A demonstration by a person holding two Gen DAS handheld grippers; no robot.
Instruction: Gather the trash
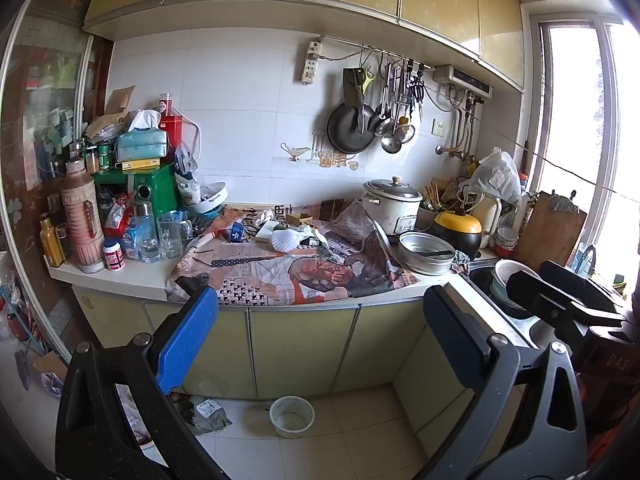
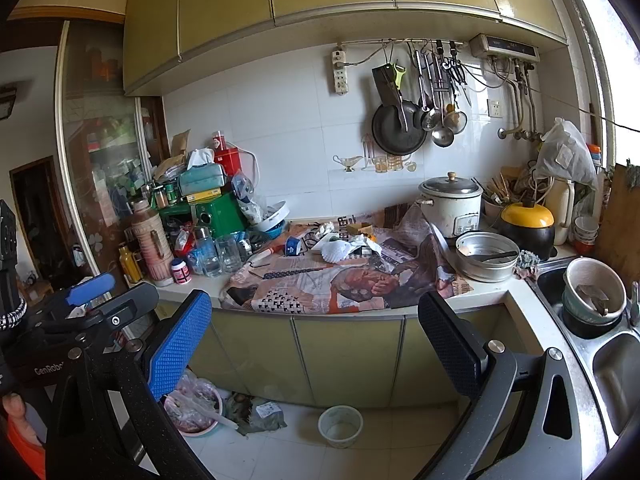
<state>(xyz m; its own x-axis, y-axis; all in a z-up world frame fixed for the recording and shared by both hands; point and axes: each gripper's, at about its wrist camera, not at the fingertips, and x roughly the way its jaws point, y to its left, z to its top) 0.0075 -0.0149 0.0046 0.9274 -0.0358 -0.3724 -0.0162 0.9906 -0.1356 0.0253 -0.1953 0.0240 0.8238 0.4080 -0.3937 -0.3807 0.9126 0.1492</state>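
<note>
Trash lies on newspaper (image 1: pixel 288 276) spread over the kitchen counter: a white foam fruit net (image 1: pixel 285 241) (image 2: pixel 335 251), crumpled white paper (image 1: pixel 265 214) (image 2: pixel 325 229), a small blue carton (image 1: pixel 237 233) (image 2: pixel 293 245) and a flat cardboard box (image 1: pixel 298 218). My left gripper (image 1: pixel 320 332) is open and empty, held in front of the counter below its edge. My right gripper (image 2: pixel 316 336) is open and empty, also back from the counter. The left gripper shows at the left of the right wrist view (image 2: pixel 90 294). The right gripper shows at the right of the left wrist view (image 1: pixel 560 292).
Bottles, jars and a green box (image 1: pixel 154 188) crowd the counter's left end. A rice cooker (image 1: pixel 394 204), a metal pan (image 1: pixel 426 252) and a yellow-lidded pot (image 1: pixel 458 228) stand at the right. A sink (image 2: pixel 592 312) holds bowls. A white tub (image 1: pixel 292 416) and a bag (image 2: pixel 256 412) lie on the floor.
</note>
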